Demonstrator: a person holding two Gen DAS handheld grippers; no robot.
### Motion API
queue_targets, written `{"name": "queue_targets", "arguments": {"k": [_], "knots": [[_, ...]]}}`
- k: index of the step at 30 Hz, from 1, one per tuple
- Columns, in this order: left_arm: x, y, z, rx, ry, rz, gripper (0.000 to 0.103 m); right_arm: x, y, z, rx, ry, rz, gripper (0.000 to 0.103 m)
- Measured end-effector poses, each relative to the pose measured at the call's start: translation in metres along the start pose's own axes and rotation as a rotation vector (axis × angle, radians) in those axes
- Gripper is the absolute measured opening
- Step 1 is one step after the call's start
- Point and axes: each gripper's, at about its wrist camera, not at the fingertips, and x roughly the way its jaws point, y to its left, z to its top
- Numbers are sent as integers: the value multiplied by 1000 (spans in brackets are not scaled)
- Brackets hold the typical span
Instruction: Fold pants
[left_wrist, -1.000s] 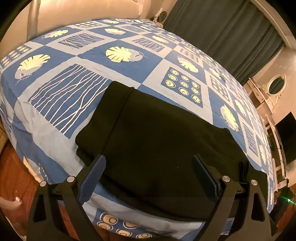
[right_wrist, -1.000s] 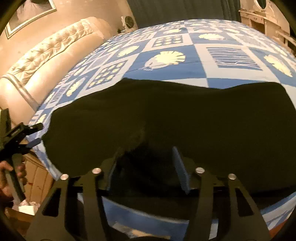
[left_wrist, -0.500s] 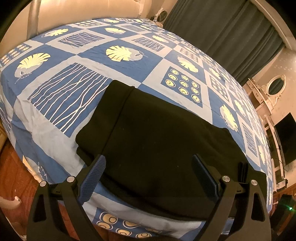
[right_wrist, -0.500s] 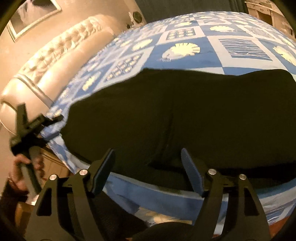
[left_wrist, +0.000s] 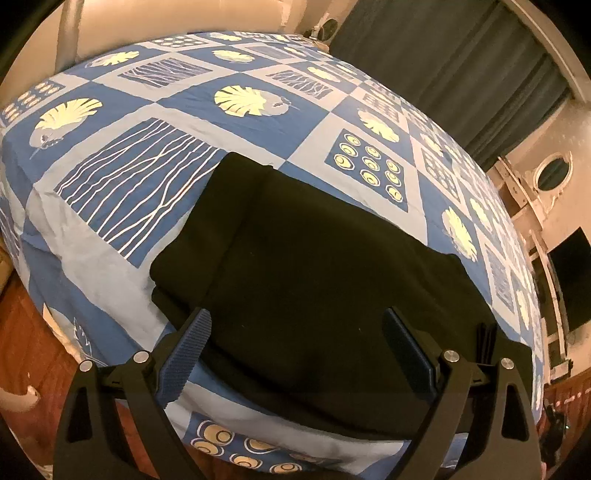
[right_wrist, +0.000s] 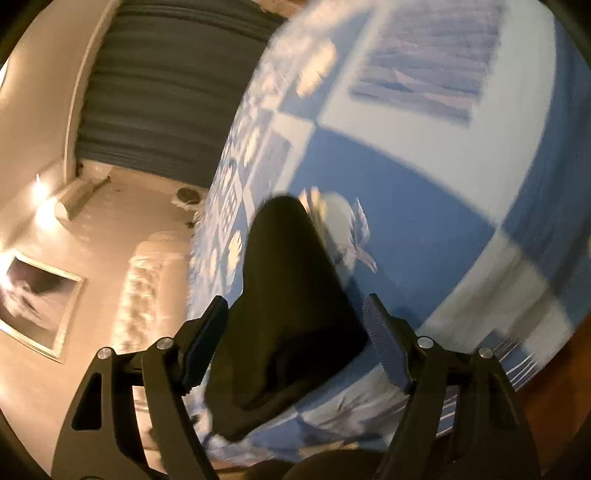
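Both my claws are wide open, left gripper and right gripper hovering over the near edge of the black pants lying on the bedspread, so I'd pinch both layers squarely before folding toward the headboard.

Black pants on a blue-and-white patchwork bedspread with cream leaf prints

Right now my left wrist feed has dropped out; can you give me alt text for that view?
Black pants, folded into a rough rectangle, lie flat near the edge of a bed covered by a blue patchwork bedspread with shell and wave prints. The left gripper hangs open just above the pants' near edge, holding nothing. Dark curtains hang behind the bed.
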Motion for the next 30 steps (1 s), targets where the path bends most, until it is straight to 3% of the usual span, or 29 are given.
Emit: {"name": "queue_targets", "arguments": {"k": [3,4,5,7,8,11,13,15,16,17,18,24,27,28,29,30], "knots": [[0,0,-1,6,0,4,92,12,-6,-4,2,25,-5,75],[1,1,-1,4,1,7,92,15,-8,-5,7,30,-6,67],[1,2,-1,0,2,9,92,17,-10,-5,1,28,-29,48],[3,4,-2,-9,8,10,92,20,-13,-4,-24,29,-51,29],[3,6,-2,-12,10,12,92,20,-16,-4,-28,32,-53,25],[4,8,-2,-15,15,16,92,21,-22,-4,-45,41,-40,25],[5,10,-2,-20,16,15,92,20,-14,-1,-81,65,-45,31],[4,11,-2,-27,15,10,92,15,-3,9,-110,40,-64,47],[3,11,-2,-32,13,4,92,8,3,15,-131,0,-68,64],[3,12,-1,-35,12,-1,92,4,9,21,-148,-26,-60,75],[3,12,-1,-38,9,-5,92,5,15,31,-160,-19,-51,75],[3,7,-1,-18,4,-12,92,61,39,78,-191,74,-72,75],[3,7,-2,-11,5,-16,92,100,37,93,-156,169,-100,75],[4,7,-2,-12,6,-18,92,110,34,94,-146,196,-99,62],[4,7,-2,-14,6,-20,92,118,33,95,-154,211,-115,35],[4,8,-1,-19,7,-23,92,123,33,95,-189,212,-157,32]]}}
